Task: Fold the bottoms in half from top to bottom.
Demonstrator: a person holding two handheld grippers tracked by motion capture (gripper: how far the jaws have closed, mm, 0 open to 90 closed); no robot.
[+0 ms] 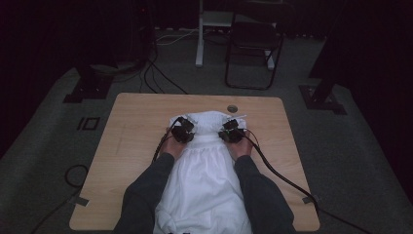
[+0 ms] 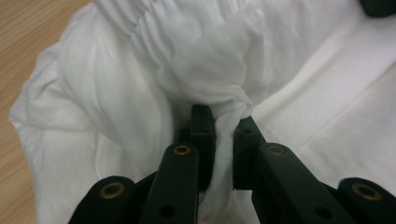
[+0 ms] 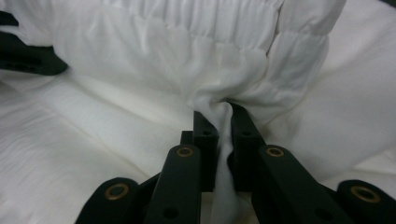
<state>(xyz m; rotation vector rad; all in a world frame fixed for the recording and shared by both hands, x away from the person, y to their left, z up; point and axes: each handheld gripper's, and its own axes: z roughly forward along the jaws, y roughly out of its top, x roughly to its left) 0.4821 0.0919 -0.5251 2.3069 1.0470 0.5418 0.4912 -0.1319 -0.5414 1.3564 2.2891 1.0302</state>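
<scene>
A white garment [image 1: 204, 170] with a gathered elastic band lies on the wooden table [image 1: 131, 126], stretching from the table's middle to the near edge. My left gripper [image 1: 183, 130] is shut on a bunched fold of the white cloth [image 2: 205, 65] at the band's left side, with fabric pinched between its black jaws [image 2: 224, 123]. On the band's right side, my right gripper [image 1: 231, 131] is shut on another fold of the cloth [image 3: 205, 60]; fabric runs down between its jaws [image 3: 224, 121]. Both hands hold the grippers side by side over the garment.
A round hole [image 1: 232, 108] is set in the tabletop near the far edge. Cables [image 1: 282, 178] trail from the grippers over the table's right and left sides. A black chair [image 1: 253, 48] and a white stand [image 1: 199, 34] sit on the floor beyond the table.
</scene>
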